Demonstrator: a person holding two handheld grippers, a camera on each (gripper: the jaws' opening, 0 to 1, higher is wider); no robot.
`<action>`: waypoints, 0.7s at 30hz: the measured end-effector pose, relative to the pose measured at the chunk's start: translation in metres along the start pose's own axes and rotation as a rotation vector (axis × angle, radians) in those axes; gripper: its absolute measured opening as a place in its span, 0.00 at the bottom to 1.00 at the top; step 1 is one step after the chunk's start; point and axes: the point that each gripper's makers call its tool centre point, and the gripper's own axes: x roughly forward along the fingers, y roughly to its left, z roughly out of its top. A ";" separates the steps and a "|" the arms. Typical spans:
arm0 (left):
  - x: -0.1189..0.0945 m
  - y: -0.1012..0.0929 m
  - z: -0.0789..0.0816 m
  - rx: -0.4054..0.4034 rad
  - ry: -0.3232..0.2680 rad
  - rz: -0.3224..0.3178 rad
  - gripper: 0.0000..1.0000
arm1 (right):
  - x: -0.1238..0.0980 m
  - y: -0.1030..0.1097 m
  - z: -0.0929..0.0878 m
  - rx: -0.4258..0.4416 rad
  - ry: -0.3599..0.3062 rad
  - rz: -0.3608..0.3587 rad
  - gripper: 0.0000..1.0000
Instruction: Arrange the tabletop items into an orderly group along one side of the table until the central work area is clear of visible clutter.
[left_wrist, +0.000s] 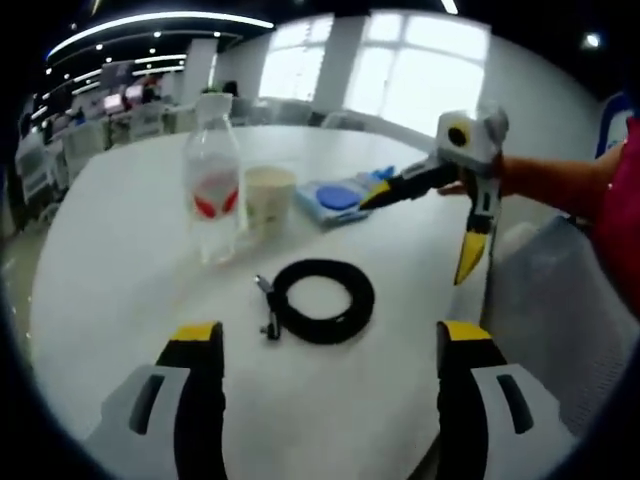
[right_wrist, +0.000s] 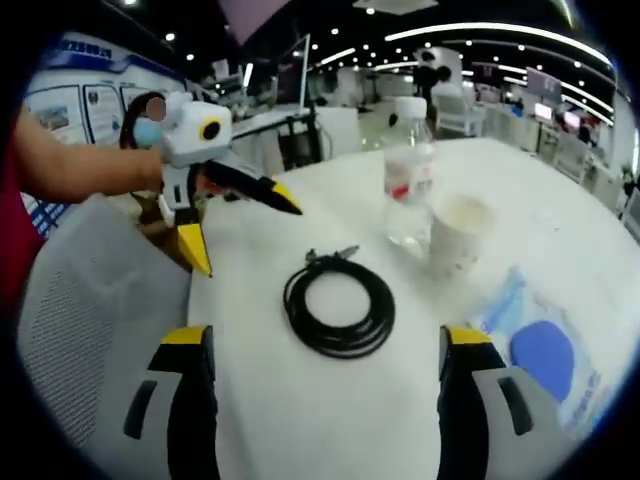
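I have both tools spread wide and carrying nothing. In the left gripper view my left gripper (left_wrist: 330, 345) frames the coiled black cable (left_wrist: 322, 300), which lies flat on the white table (left_wrist: 120, 250) just ahead of the tips, at about twelve o'clock. The right gripper (left_wrist: 455, 225) comes in at two o'clock, its yellow-tipped jaws splayed, one pointing toward the blue cloth packet (left_wrist: 335, 197), the other hanging over the table edge.

Beyond the cable, at eleven o'clock, stands the clear water bottle (left_wrist: 213, 170) with the paper cup (left_wrist: 269, 197) just beside it; whether they touch I cannot tell. The blue packet sits just past the cup at one o'clock.

In the right gripper view my right gripper (right_wrist: 325, 345) faces the same cable (right_wrist: 338, 305) at twelve o'clock, the left gripper (right_wrist: 235, 220) at ten o'clock, the bottle (right_wrist: 408, 170) and cup (right_wrist: 458, 232) at one o'clock, and the packet (right_wrist: 535, 345) at four o'clock, near my right-hand jaw.

My worries, as I judge them: both tools are aimed at the cable, so they could collide if I close in together. The coil looks loose; pinching one strand may unwind it and drag its plug end across the centre. The bottle is tall and looks light, so a stray jaw could tip it into the cup. The grey chair (right_wrist: 90, 300) sits close under the table edge, where a pushed item could drop.
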 end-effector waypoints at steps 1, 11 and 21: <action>0.001 0.000 0.000 0.000 0.001 0.000 0.83 | 0.002 0.000 -0.001 0.003 0.004 0.002 0.91; 0.016 0.013 -0.007 0.018 0.034 -0.011 0.77 | 0.016 -0.008 -0.012 0.023 0.039 0.002 0.86; 0.028 0.015 -0.012 0.042 0.057 -0.024 0.70 | 0.027 -0.016 -0.018 0.069 0.054 -0.014 0.78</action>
